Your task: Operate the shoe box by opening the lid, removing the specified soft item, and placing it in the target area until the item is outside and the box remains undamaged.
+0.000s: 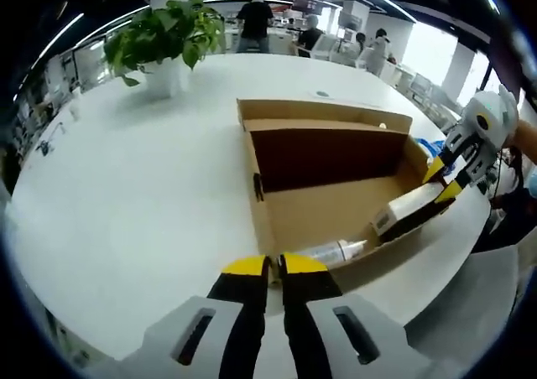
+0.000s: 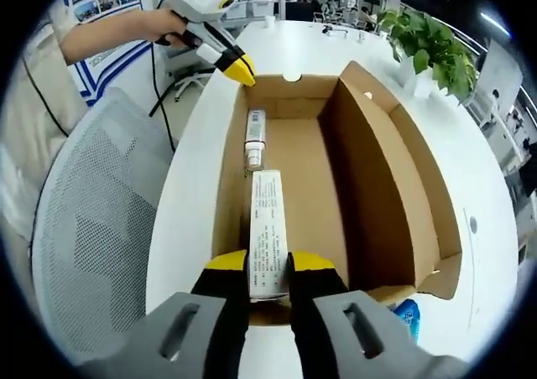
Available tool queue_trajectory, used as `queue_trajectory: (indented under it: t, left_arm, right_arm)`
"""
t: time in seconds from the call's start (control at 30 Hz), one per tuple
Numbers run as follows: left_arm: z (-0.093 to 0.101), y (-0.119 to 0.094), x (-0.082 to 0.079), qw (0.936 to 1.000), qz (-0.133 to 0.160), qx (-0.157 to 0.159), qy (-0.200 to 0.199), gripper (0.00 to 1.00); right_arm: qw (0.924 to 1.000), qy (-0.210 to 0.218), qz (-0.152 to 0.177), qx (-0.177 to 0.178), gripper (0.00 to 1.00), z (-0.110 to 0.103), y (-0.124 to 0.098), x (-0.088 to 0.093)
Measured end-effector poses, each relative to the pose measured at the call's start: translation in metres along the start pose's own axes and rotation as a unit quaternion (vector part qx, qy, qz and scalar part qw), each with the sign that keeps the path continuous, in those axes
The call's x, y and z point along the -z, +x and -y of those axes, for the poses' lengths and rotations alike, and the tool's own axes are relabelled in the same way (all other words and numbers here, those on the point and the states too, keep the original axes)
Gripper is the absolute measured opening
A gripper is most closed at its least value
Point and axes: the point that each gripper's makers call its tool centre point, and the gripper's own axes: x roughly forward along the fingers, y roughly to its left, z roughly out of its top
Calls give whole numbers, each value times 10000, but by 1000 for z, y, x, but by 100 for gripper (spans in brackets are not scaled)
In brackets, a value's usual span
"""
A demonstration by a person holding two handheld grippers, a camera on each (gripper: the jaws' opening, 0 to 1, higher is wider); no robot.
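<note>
**Shoe box, open, on white table — two items inside**

Left gripper view. Shoe box [image 1: 336, 194]: brown cardboard, lid off or folded back, standing on a white round table [image 1: 143, 186] near its edge. Inside on the floor: a long white carton [image 1: 411, 210] and a small clear bottle [image 1: 331, 250] lying on its side against the near wall. Left gripper [image 1: 274, 266]: yellow-tipped jaws almost together, a thin slit between them, nothing held, poised just at the box's near wall. Right gripper [image 1: 447, 180] enters from the right, its tips clamped on the far end of the carton. Potted plant [image 1: 164, 35] well behind the box. People in the background are too small to detail.

Right gripper view. Shoe box [image 2: 369, 169] seen lengthwise; interior bare cardboard. Carton [image 2: 268, 232] with printed text sits between the right gripper's [image 2: 269, 262] jaws, which press its sides. Bottle [image 2: 255, 136] lies beyond it, towards the far wall. Left gripper [image 2: 239, 69] hovers over the far corner, held by a hand [image 2: 164, 23]. Mesh chair [image 2: 92, 228] beside the table. A blue object [image 2: 411, 316] by the box's corner is cut off and cannot be identified.
</note>
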Motion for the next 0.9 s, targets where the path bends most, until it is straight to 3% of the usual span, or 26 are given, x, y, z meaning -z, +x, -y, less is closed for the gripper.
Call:
queue_trajectory:
  t: [0.5, 0.9]
  left_arm:
    - [-2, 0, 1, 9999, 66, -62, -54, 2]
    - [-4, 1, 0, 9999, 72, -81, -62, 2]
  right_arm:
    - [9994, -28, 295, 199, 14, 2, -22, -19]
    - [9965, 9, 770, 324, 14, 16, -54, -48]
